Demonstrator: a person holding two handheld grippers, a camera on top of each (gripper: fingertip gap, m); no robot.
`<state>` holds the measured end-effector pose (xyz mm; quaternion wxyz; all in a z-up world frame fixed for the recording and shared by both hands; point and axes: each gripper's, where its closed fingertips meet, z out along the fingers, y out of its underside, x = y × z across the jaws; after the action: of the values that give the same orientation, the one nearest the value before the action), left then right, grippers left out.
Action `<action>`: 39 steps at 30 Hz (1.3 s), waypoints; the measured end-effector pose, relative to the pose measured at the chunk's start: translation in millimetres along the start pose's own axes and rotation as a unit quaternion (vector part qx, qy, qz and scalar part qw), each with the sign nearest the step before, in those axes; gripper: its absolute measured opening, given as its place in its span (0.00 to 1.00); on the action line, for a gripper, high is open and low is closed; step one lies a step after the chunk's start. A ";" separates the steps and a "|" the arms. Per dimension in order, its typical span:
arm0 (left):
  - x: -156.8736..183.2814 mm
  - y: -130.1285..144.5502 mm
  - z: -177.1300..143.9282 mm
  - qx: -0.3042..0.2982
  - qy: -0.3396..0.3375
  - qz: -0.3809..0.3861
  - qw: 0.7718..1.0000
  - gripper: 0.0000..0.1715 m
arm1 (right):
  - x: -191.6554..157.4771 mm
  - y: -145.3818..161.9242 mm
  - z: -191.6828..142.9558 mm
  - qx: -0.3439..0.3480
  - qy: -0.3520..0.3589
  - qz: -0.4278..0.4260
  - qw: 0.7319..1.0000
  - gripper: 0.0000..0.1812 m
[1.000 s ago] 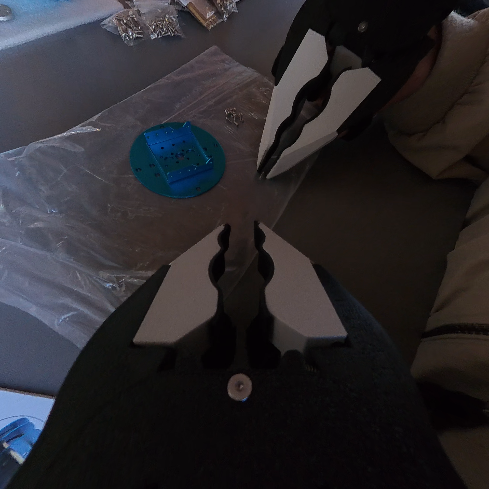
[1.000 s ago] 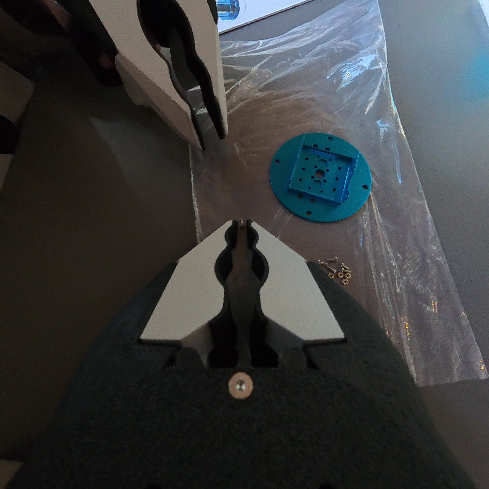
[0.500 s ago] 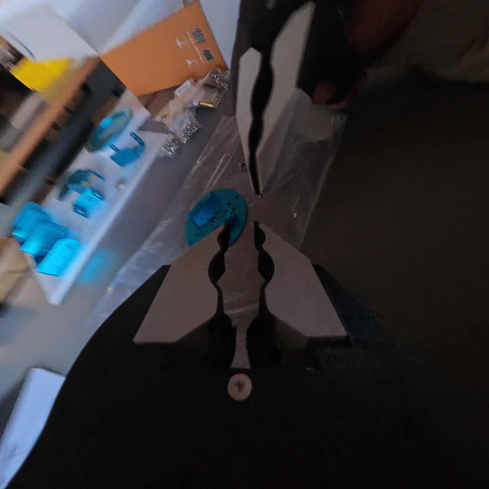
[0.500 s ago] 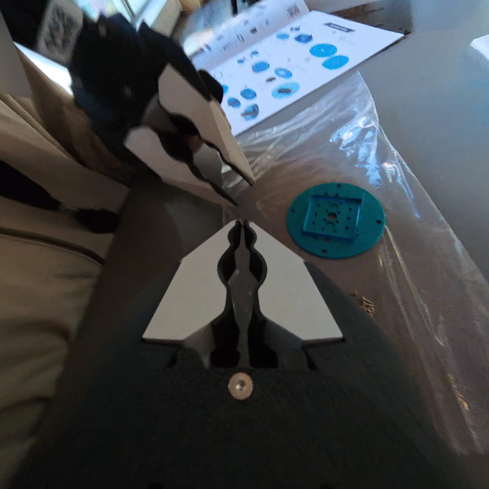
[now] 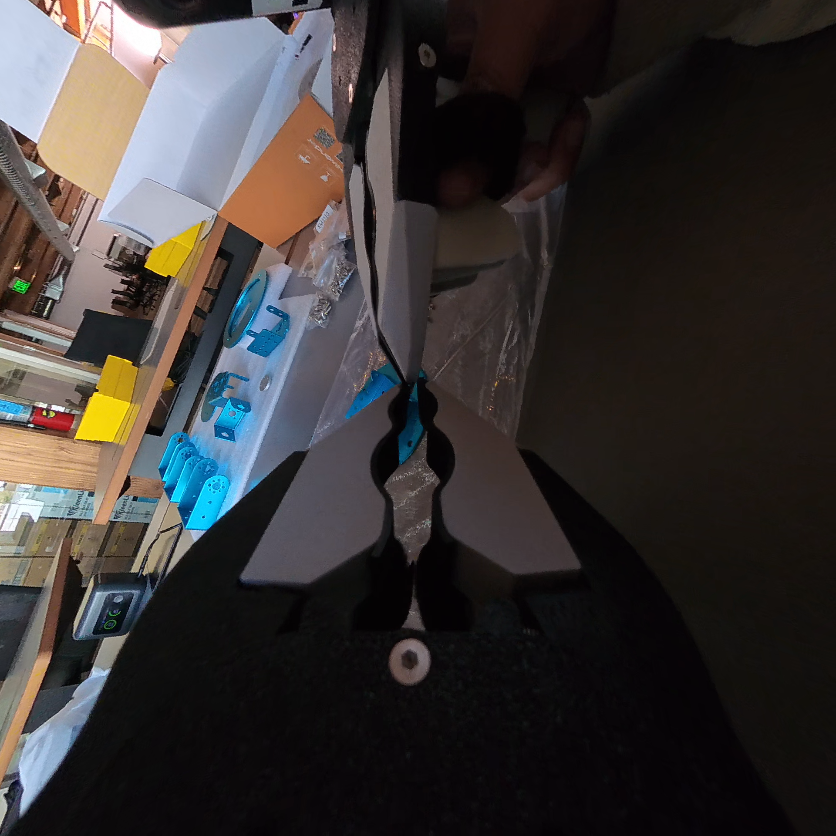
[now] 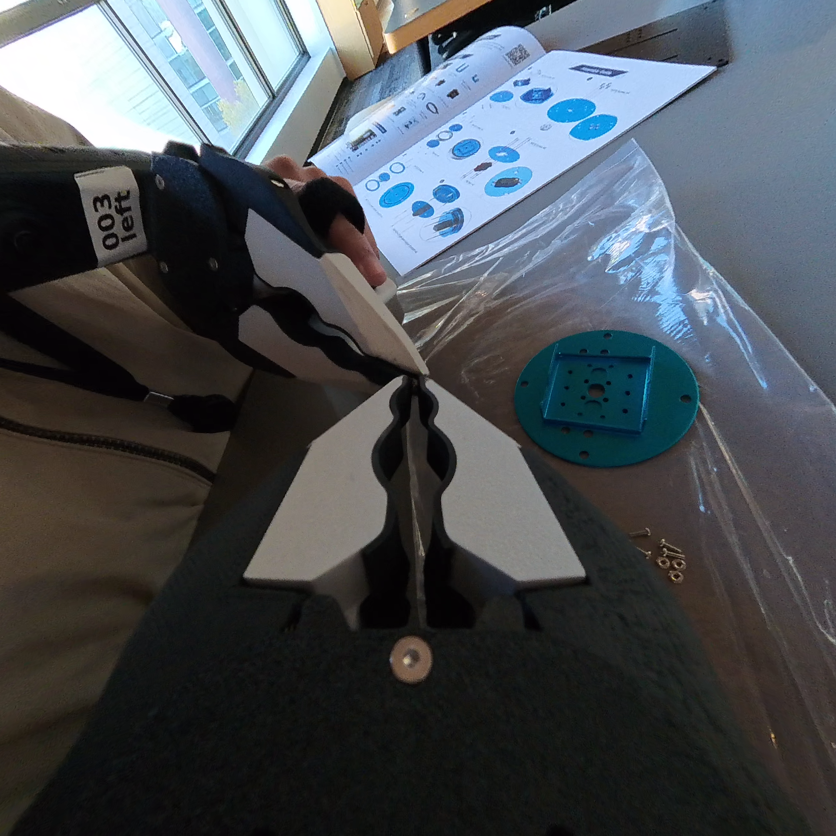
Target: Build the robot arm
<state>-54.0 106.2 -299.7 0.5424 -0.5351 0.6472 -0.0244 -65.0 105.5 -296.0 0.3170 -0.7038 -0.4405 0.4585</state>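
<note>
My right gripper (image 6: pixel 414 381) is shut on a small screw held at its very tips, above the table. My left gripper (image 5: pixel 414 387) has narrowed to the same thin gap, and its tips meet the right gripper's tips at that screw. It comes in from the left in the right wrist view (image 6: pixel 409 368). The right gripper hangs down from above in the left wrist view (image 5: pixel 406 375). A teal round plate (image 6: pixel 669 384) carrying a blue square bracket (image 6: pixel 597 389) lies on a clear plastic bag (image 6: pixel 633 253) to the right. Part of the plate shows behind my left fingers (image 5: pixel 375 391).
Loose screws and nuts (image 6: pixel 665 556) lie on the bag near the front. An open instruction booklet (image 6: pixel 497 135) lies behind it. A white tray of blue parts (image 5: pixel 253 407), bags of fasteners (image 5: pixel 330 271) and an orange box (image 5: pixel 289 181) stand farther off. A person's tan jacket (image 6: pixel 90 452) is at the left. Left and right tips are no more than a few centimetres apart.
Both grippers lifted off the table and tilted up, then came together tip to tip. My left gripper's fingers narrowed from a clear gap to a thin one. The right stayed shut.
</note>
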 end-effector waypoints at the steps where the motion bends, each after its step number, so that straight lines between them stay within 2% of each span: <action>1: -0.5 -0.7 0.1 0.001 -0.003 0.000 1.000 0.00 | -0.1 -1.2 -1.0 0.004 -0.001 0.000 1.000 0.01; 8: -17.2 -8.0 -2.9 0.020 -0.057 -0.008 0.998 0.00 | -1.2 -20.6 -12.1 0.080 -0.039 0.056 0.994 0.02; 12: -19.7 -12.0 -4.8 0.040 -0.048 -0.045 0.997 0.00 | 0.6 -28.0 -20.4 0.112 -0.051 0.074 0.990 0.02; 21: -19.6 -16.0 -8.0 0.055 -0.054 -0.027 0.997 0.00 | -6.8 -23.0 -12.9 0.098 -0.080 0.080 0.989 0.04; 25: -15.8 -15.6 -8.0 0.055 -0.044 -0.015 0.997 0.00 | -8.7 -20.2 -12.1 0.090 -0.091 0.086 0.988 0.02; 30: -6.5 -14.6 -7.1 0.055 -0.016 0.003 0.998 0.00 | -10.3 -10.5 -10.9 0.057 -0.078 0.050 0.994 0.01; 33: -7.0 -16.6 -7.3 0.061 -0.021 0.016 0.998 0.00 | -11.4 -11.2 -12.7 0.059 -0.093 0.069 0.991 0.01; 36: -8.7 -15.5 -5.9 0.057 -0.026 -0.002 0.998 0.00 | -9.2 -12.2 -12.9 0.064 -0.093 0.078 0.991 0.01; 39: -7.2 -11.3 -4.3 0.050 -0.001 -0.044 0.998 0.00 | -7.5 -12.0 -12.8 0.065 -0.090 0.082 0.990 0.01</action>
<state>-50.8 104.1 -286.2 0.5681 -0.5349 0.6204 -0.0799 -58.5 103.0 -278.2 0.2826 -0.6709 -0.3772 0.5725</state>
